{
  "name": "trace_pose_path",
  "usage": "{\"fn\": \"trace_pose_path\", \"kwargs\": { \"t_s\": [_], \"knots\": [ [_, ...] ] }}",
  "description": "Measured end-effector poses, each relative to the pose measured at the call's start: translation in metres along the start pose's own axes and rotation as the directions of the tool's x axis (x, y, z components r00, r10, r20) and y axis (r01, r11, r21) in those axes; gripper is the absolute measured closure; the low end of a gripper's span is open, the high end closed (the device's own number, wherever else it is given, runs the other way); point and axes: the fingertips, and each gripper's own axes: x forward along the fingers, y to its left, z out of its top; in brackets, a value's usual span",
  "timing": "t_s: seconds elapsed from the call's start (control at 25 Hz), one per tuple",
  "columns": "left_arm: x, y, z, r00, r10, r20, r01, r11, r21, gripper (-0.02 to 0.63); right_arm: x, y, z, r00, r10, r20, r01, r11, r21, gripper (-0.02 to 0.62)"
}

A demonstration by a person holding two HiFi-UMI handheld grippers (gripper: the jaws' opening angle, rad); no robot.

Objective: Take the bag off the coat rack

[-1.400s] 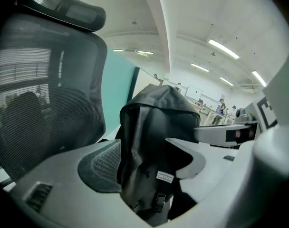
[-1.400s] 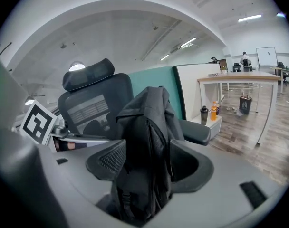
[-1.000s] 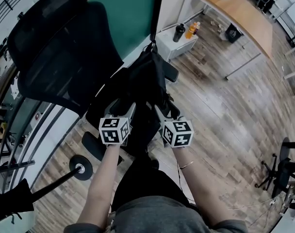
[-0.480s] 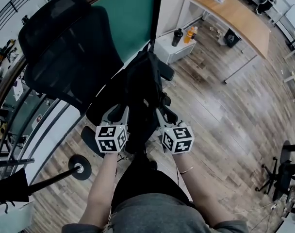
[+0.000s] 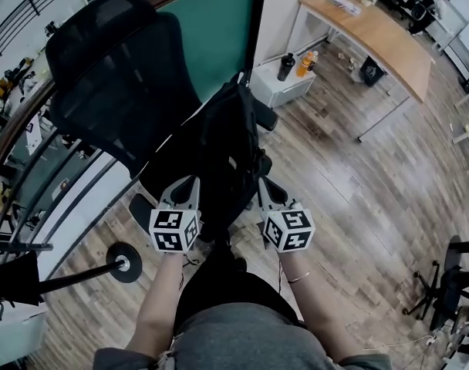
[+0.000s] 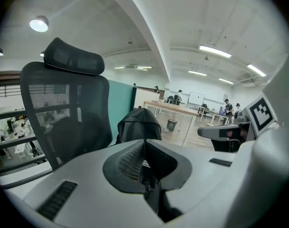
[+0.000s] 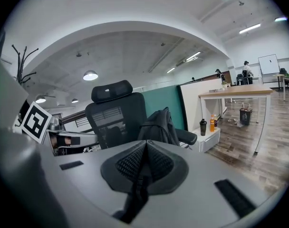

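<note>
Bag: the black bag (image 5: 231,153) is off the hooks and propped upright on the seat of the black office chair (image 5: 115,68), slumping a little against the backrest.
Coat rack: in the right gripper view the bare prongs of the coat rack (image 7: 20,58) poke up at far left, well apart from the bag.
How it will handle: it looks like soft fabric, so it will probably sag and fold when lifted, not hold a shape. I judge the weight moderate. It is not fragile, but it is floppy enough to swing.
Where to grip: the top loop or a shoulder strap looks the best bet, since a pinch of loose cloth on the body would likely bunch and slide. The loop itself is too dark to pick out here.
Left hand-held gripper: the left hand-held gripper (image 5: 187,185) sits just short of the bag's lower left side. Its jaws have just been closing and the pads now meet, with nothing clearly caught between them.
Right hand-held gripper: the right hand-held gripper (image 5: 264,185) mirrors it on the other side. Its jaws have also just been closing and are pressed together empty, with the bag ahead and apart.
Task read: the bag looks delivered, and both tools are free of it.
</note>
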Motion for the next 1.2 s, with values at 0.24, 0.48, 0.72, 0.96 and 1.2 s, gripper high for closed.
{"fn": "trace_pose_path", "kwargs": {
  "t_s": [0.24,0.48,0.72,0.96,1.2],
  "knots": [
    [-0.01,0.004,0.003,0.999,0.03,0.015,-0.03,1.0,0.01,0.575,-0.012,-0.004,-0.004,0.999,-0.014,-0.03,0.013,1.0,-0.015,0.593],
    [-0.014,0.004,0.003,0.999,0.031,0.016,-0.031,1.0,0.002,0.575,-0.018,-0.004,-0.003,0.999,-0.022,-0.032,0.021,0.999,-0.026,0.594],
    [-0.013,0.008,0.002,0.999,0.036,0.01,-0.036,0.999,-0.004,0.575,-0.015,-0.006,0.0,0.999,-0.035,-0.036,0.034,0.999,-0.042,0.594],
    [-0.01,0.016,0.003,0.999,0.037,0.007,-0.037,0.999,-0.016,0.575,-0.007,-0.007,-0.003,0.998,-0.041,-0.049,0.039,0.998,-0.041,0.594],
    [-0.002,0.024,0.007,0.999,0.032,0.0,-0.032,0.999,-0.009,0.575,0.004,-0.006,-0.005,0.997,-0.046,-0.059,0.044,0.998,-0.035,0.594]
  ]
}}
